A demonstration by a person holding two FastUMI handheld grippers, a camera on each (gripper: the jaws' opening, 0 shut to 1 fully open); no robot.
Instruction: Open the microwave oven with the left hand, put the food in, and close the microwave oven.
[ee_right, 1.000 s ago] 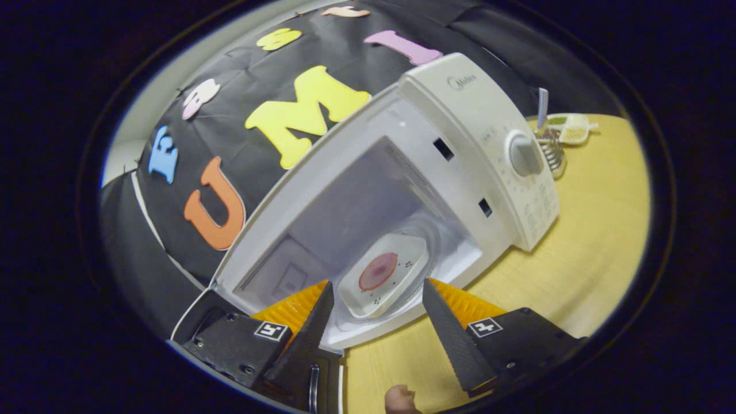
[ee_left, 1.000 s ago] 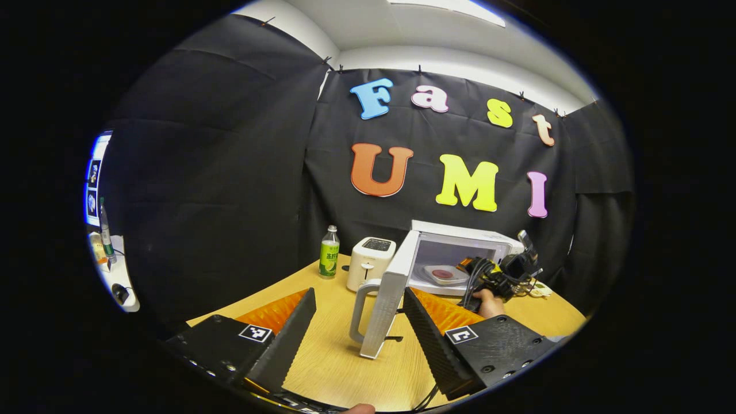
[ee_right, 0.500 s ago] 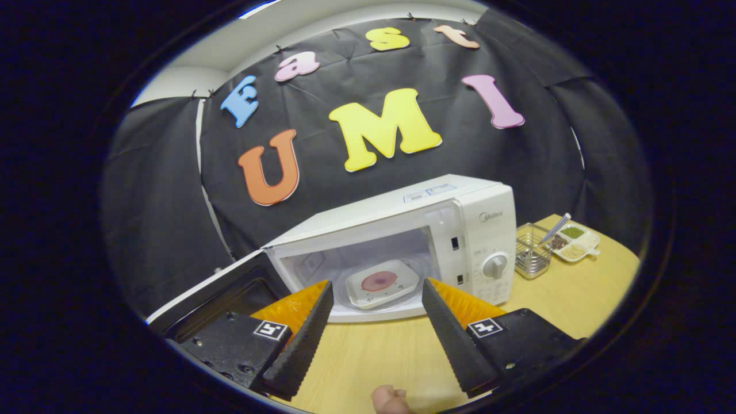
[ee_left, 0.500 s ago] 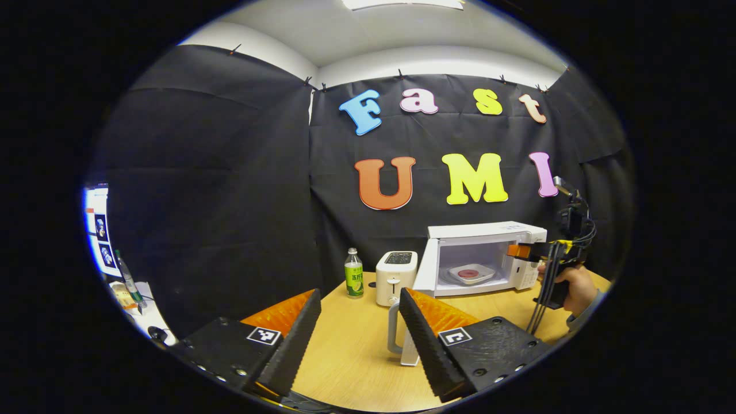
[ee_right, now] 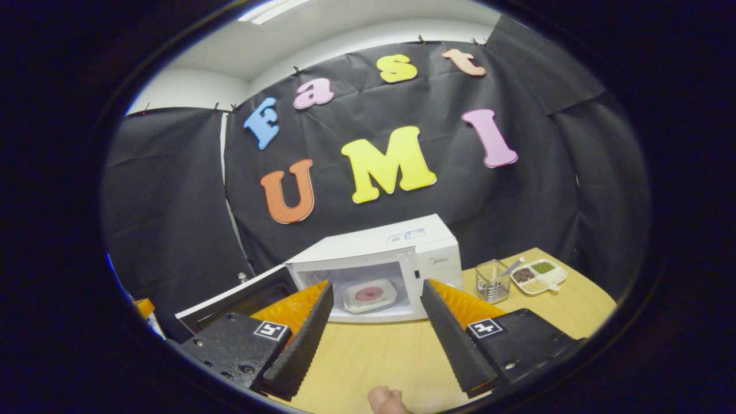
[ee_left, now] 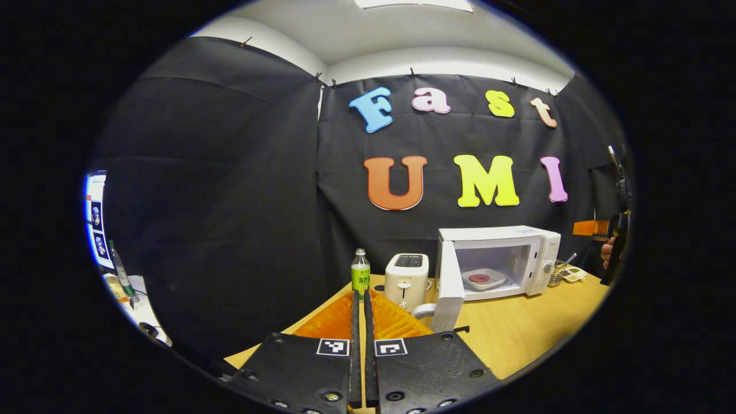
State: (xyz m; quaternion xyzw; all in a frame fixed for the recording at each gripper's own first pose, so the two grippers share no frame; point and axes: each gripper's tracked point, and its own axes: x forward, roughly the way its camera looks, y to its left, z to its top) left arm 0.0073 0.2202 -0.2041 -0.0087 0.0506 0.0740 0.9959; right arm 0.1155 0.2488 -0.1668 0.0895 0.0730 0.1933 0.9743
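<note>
Left gripper view
Left gripper (ee_left: 363,299): fingers pressed together, nothing between them, low over the wooden table (ee_left: 517,333).
Microwave oven (ee_left: 499,260): ahead and to the right of the fingertips, well apart from them; its door (ee_left: 449,287) stands swung open toward the camera.
Food (ee_left: 484,279): a reddish round on a pale plate, lying inside the oven cavity.
Toaster (ee_left: 406,278): just right of the fingertip line, between the fingers and the oven.
Bottle (ee_left: 360,275): green-labelled, upright, straight beyond the fingertips.
Right gripper (ee_left: 592,227): far right edge, held by a hand (ee_left: 606,252); its finger state cannot be told here.

Right gripper view
Right gripper (ee_right: 376,287): fingers spread wide, holding nothing.
Microwave oven (ee_right: 402,253): straight ahead beyond the fingertips, cavity framed between them; door (ee_right: 233,299) hangs open to the left.
Food (ee_right: 370,294): on its plate inside the cavity, seen between the two fingers.
Wire holder (ee_right: 493,282): right of the oven, beyond the right finger.
Divided dish (ee_right: 538,276): just right of the wire holder.
</note>
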